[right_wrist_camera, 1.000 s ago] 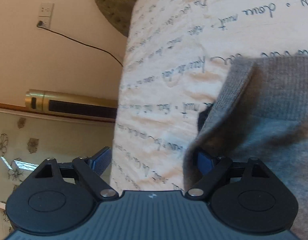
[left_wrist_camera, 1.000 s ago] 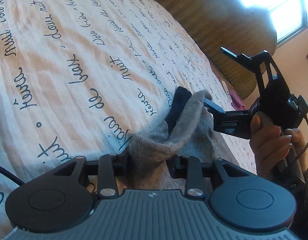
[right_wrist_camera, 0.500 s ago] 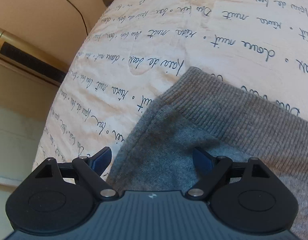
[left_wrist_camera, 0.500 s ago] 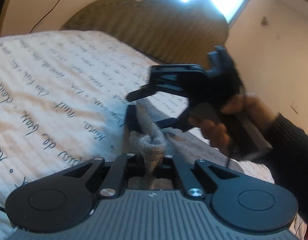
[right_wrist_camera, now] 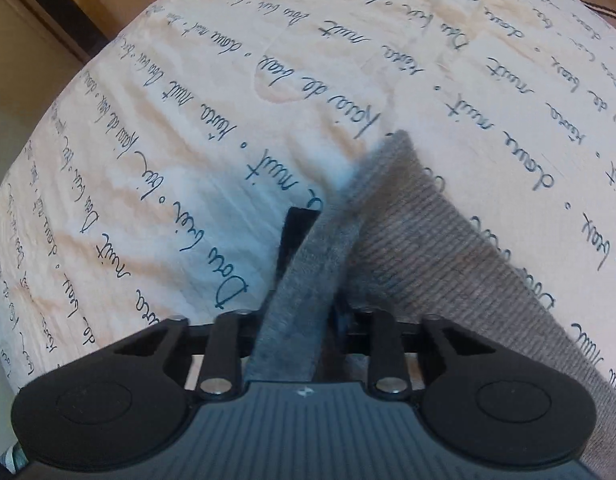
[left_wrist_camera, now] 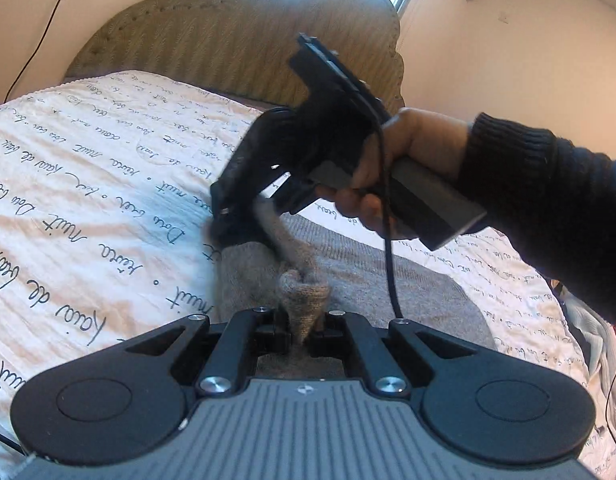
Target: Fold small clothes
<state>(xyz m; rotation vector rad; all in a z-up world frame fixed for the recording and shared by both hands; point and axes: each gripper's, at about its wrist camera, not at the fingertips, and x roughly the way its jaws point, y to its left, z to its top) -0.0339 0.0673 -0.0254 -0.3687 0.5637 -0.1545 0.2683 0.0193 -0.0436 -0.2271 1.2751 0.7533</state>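
While it lies on the bed [left_wrist_camera: 87,184], garment [left_wrist_camera: 388,280]: grey knit, one edge lifted, long edge strung between both grippers.
Left gripper [left_wrist_camera: 303,326]: clamped on a bunched fold.
Right gripper [right_wrist_camera: 295,320]: jaws have just been closing, now pinching the hem; just ahead of the left.
Next: I judge both lift together, edge taut.

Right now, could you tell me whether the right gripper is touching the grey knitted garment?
Touching. In the right wrist view the right gripper has just closed its jaws onto a raised fold of the grey knitted garment, which passes between them.
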